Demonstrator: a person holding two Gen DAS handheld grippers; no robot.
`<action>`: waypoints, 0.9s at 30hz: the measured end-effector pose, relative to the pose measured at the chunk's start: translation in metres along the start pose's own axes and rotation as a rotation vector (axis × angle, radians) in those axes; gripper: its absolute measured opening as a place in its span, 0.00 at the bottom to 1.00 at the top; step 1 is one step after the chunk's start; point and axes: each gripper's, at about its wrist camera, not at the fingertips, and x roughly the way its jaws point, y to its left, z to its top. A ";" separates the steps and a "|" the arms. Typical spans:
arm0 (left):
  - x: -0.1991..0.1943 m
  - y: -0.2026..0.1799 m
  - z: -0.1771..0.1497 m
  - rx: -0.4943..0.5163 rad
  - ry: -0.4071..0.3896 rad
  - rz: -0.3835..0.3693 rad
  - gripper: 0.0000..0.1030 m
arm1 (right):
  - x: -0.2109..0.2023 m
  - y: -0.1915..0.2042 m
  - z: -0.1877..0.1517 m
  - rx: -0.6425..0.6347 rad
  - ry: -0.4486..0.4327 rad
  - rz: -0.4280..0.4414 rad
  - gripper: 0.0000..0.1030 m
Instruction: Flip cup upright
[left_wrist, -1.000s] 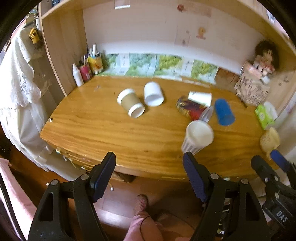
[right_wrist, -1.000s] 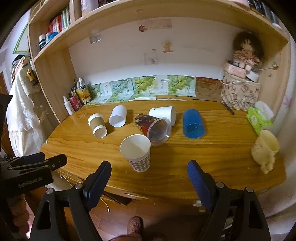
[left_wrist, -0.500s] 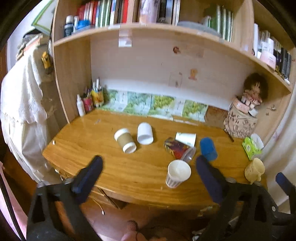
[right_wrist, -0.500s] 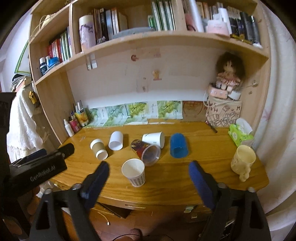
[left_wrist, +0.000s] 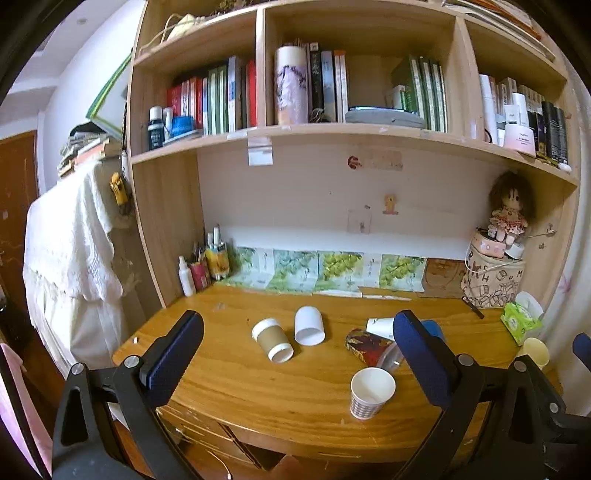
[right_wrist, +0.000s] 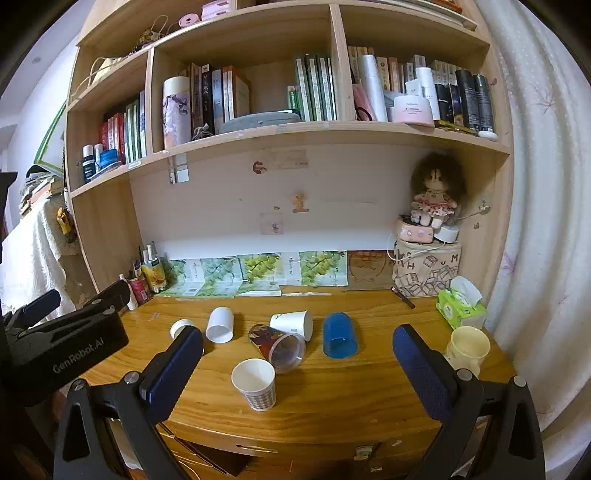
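Blue-padded jaws of both grippers are spread wide and hold nothing; the left gripper (left_wrist: 295, 354) and the right gripper (right_wrist: 297, 363) are both held back off the near edge of the wooden desk (right_wrist: 369, 398). Nearest to them, a checked paper cup (right_wrist: 255, 384) is already upright. Behind it, the cups yet to be righted are laid on their sides in a loose row: a brown-sleeved cup (left_wrist: 272, 339) far left, a plain white cup (left_wrist: 309, 325), a patterned clear-rimmed cup (right_wrist: 277, 345), a white printed cup (right_wrist: 291, 323) behind that, and a blue cup (right_wrist: 339, 336) to the right. The blue cup's long axis is judged to run near-to-far, mouth towards the jaws, nearer the right gripper; the brown-sleeved cup is judged nearer the left
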 end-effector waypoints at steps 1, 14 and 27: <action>-0.002 -0.001 0.000 0.004 -0.007 0.002 1.00 | 0.001 -0.001 0.000 0.000 -0.001 0.001 1.00; 0.003 -0.009 -0.004 0.031 0.017 -0.037 1.00 | 0.002 -0.005 -0.001 0.022 -0.004 -0.007 1.00; 0.006 -0.008 -0.004 0.046 0.036 -0.076 1.00 | 0.001 -0.003 -0.002 0.042 0.006 -0.023 1.00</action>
